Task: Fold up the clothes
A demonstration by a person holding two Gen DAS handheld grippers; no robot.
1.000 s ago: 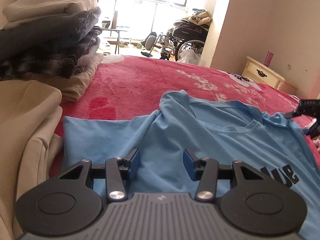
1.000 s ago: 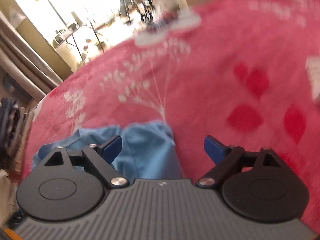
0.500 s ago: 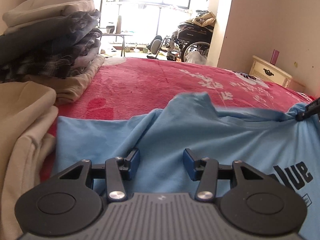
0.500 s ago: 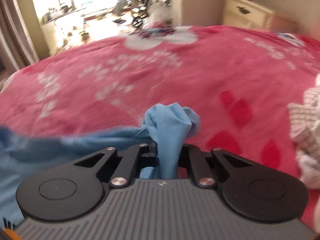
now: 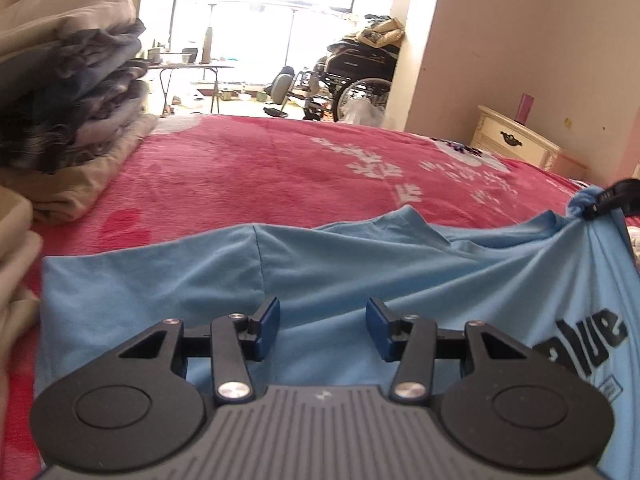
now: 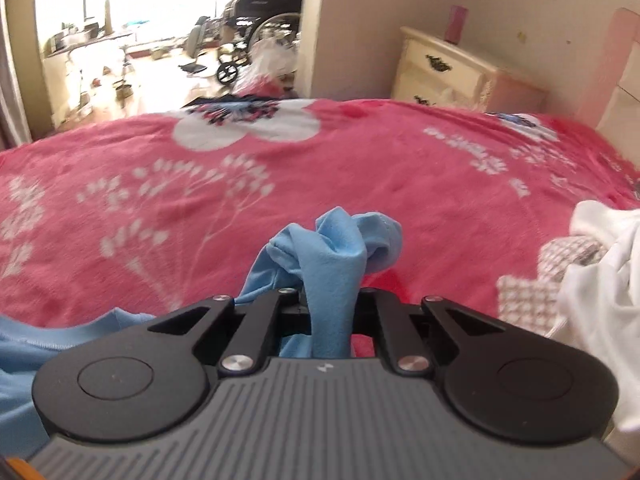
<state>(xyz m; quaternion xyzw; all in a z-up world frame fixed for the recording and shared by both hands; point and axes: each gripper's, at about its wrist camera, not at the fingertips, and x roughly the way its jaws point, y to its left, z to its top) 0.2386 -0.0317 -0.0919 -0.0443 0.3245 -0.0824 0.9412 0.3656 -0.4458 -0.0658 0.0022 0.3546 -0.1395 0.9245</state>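
A light blue T-shirt (image 5: 360, 264) with dark lettering lies spread on the red bed blanket (image 5: 260, 168). My left gripper (image 5: 322, 326) hovers just over the shirt's middle, jaws half apart with no cloth between the blue pads. My right gripper (image 6: 329, 312) is shut on a bunched fold of the blue T-shirt (image 6: 332, 256), which sticks up between its fingers. In the left wrist view that right gripper (image 5: 608, 198) shows at the far right edge, lifting the shirt's corner off the blanket.
A tall stack of folded clothes (image 5: 68, 92) stands on the bed at the left, with beige fabric (image 5: 12, 280) nearer. White and checked garments (image 6: 580, 272) lie at the right. A cream nightstand (image 6: 448, 68) and a wheelchair (image 5: 360, 76) stand beyond the bed.
My right gripper closed on the shirt's corner and raised it, pulling the cloth taut. The left gripper slid across the shirt with its jaws unchanged.
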